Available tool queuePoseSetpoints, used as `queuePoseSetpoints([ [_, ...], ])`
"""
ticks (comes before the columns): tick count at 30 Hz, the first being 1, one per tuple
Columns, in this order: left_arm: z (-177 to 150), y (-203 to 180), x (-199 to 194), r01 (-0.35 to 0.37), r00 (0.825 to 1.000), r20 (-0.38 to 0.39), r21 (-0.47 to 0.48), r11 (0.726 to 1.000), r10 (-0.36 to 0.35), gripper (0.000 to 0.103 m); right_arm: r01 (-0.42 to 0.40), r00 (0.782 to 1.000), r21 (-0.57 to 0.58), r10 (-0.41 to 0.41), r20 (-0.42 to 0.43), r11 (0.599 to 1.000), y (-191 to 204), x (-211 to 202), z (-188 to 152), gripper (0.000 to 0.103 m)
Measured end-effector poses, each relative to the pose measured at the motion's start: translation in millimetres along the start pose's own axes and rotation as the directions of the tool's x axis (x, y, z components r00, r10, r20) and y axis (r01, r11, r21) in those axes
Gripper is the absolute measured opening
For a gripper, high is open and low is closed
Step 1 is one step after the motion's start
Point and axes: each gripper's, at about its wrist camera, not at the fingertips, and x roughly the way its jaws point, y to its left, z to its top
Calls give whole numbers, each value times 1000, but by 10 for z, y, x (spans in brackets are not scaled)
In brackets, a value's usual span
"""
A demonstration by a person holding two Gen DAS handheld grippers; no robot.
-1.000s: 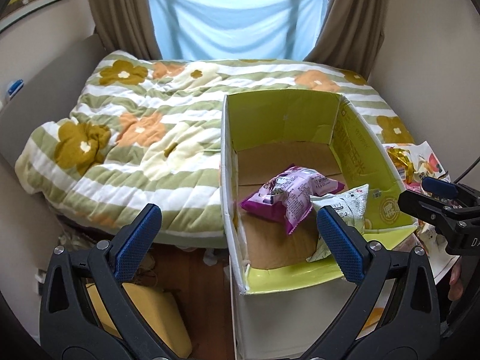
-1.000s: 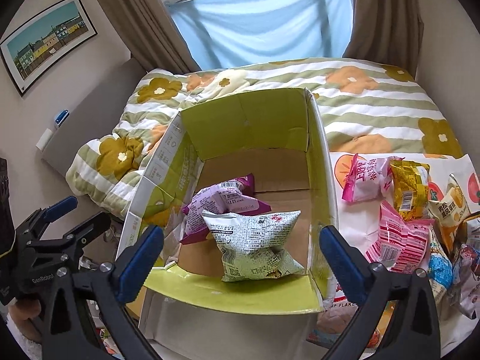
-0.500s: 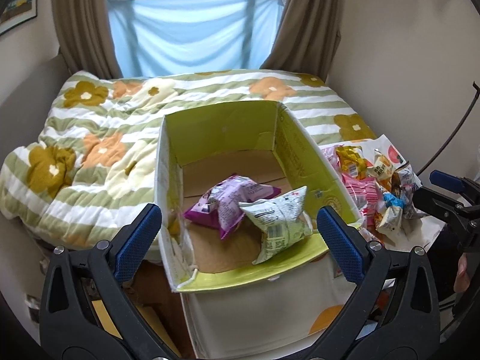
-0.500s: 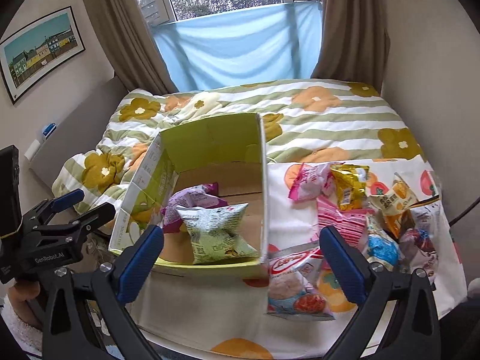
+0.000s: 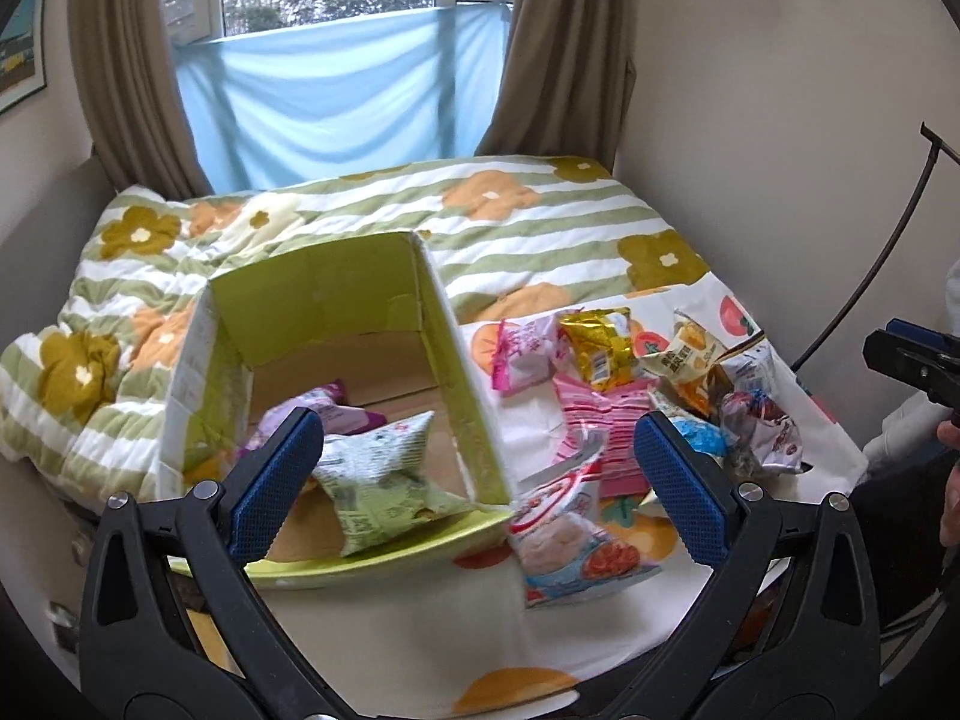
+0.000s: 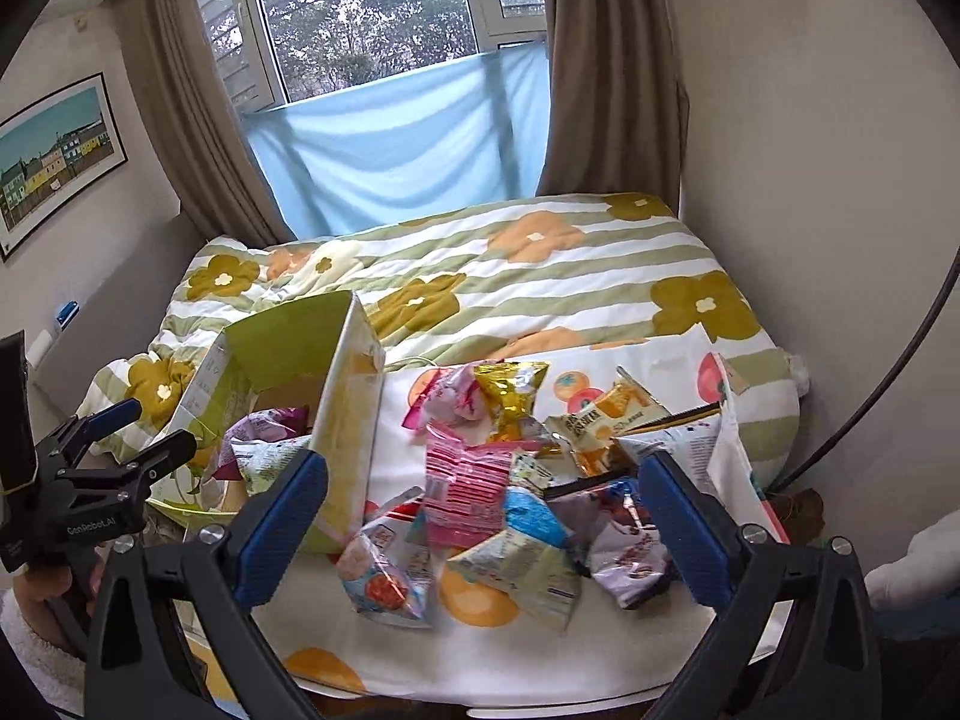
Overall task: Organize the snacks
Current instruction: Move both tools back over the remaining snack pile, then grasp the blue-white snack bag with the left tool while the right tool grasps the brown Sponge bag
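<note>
On the bed, near edge: a green-lined cardboard box (image 5: 336, 324) is seen at left, and a loose pile of snack packets (image 6: 510, 480) at right on a fruit-print cloth (image 5: 540, 648).

Left gripper (image 5: 474, 474): jaws spread wide, nothing held, hovering over the box's right wall and the nearest packet. Right gripper (image 6: 480, 522): also wide open and empty, framed over the pile.

Two packets are already in the box: a pale green one (image 5: 384, 480) near the front and a purple one (image 5: 318, 414) behind it. Box mostly empty, so the task is judged to be at an early stage.

Risks:
- Pile is overlapped and tangled; a grab at the middle could catch two packets, or drag neighbours off the near edge of the cloth.
- The pink-and-white packet (image 5: 564, 534) lies just beside the box's near right corner. A low approach could clip the wall and shove the box, which sits on soft bedding and looks light.
- Packets are puffy, glossy film; a pinch on the inflated belly is likely to slip. A crimped seam edge is judged the safer hold.
- Both grippers point at the same area, so a clash is possible if both reach together.

Packet looks: pink striped one (image 6: 462, 480) flat mid-pile, gold foil one (image 6: 510, 396) upright at the far side, orange one (image 6: 606, 420) to its right, blue one (image 6: 531, 510) half buried.
</note>
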Motion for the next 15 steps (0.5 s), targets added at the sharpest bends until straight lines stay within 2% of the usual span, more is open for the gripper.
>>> queuePoseSetpoints([
  [6,-86,-653,249,-9,1000,-22,-17,1000,8,102,-28,996,18,30,-89,999,-665,135,55,103],
  [9,-172,-926,431,-11,998,-65,-9,1000,10,102,-61,987,18,63,-146,998,-947,268,67,103],
  [15,-329,-1428,773,15,990,-139,86,996,-3,102,-124,961,22,125,-248,992,-1251,592,-54,103],
])
